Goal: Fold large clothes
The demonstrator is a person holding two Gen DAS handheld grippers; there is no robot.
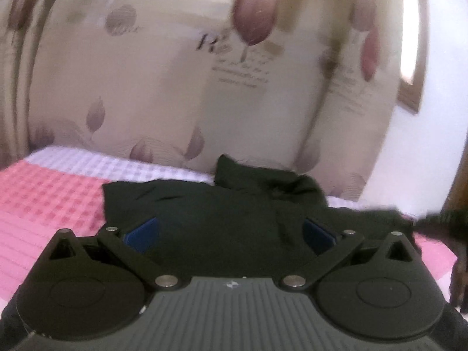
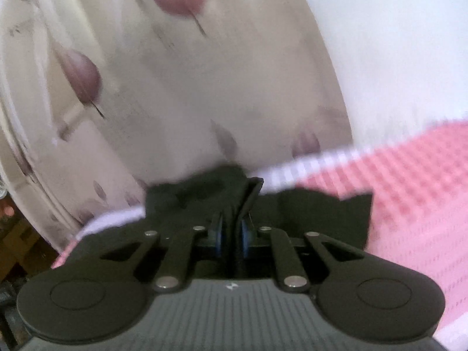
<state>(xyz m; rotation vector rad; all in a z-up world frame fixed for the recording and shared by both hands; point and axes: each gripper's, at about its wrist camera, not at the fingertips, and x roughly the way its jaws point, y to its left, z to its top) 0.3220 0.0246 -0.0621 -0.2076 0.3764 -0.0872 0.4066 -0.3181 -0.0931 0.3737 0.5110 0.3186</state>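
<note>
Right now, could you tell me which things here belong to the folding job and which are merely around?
Job: black garment; left gripper, open; right gripper, pinching the garment.
Around: pink checked bedspread; floral curtain.

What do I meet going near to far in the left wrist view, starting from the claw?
Left claw, jaws spread → dark garment → white-checked edge of the pink blanket → floral curtain.
</note>
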